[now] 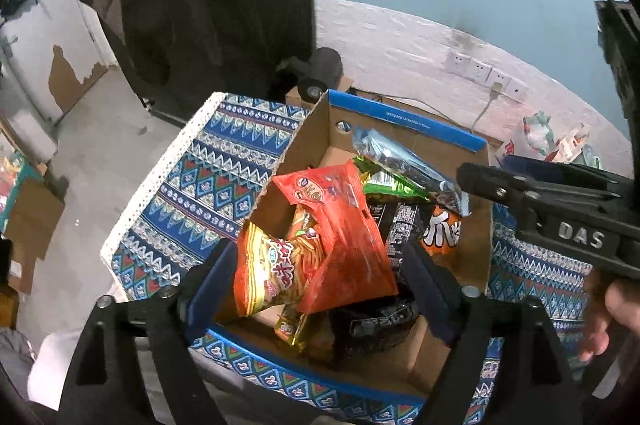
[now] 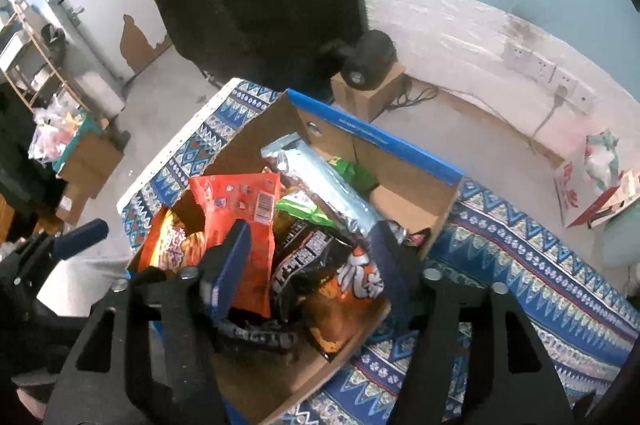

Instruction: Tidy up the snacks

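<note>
Evidently a drop-off step: both the left claw point(image 1: 320, 277) and right claw point(image 2: 308, 257) gape empty over the cardboard box point(image 1: 400, 133) on the table, snack packets point(image 1: 340, 225) heaped inside; next, fetching another.
</note>
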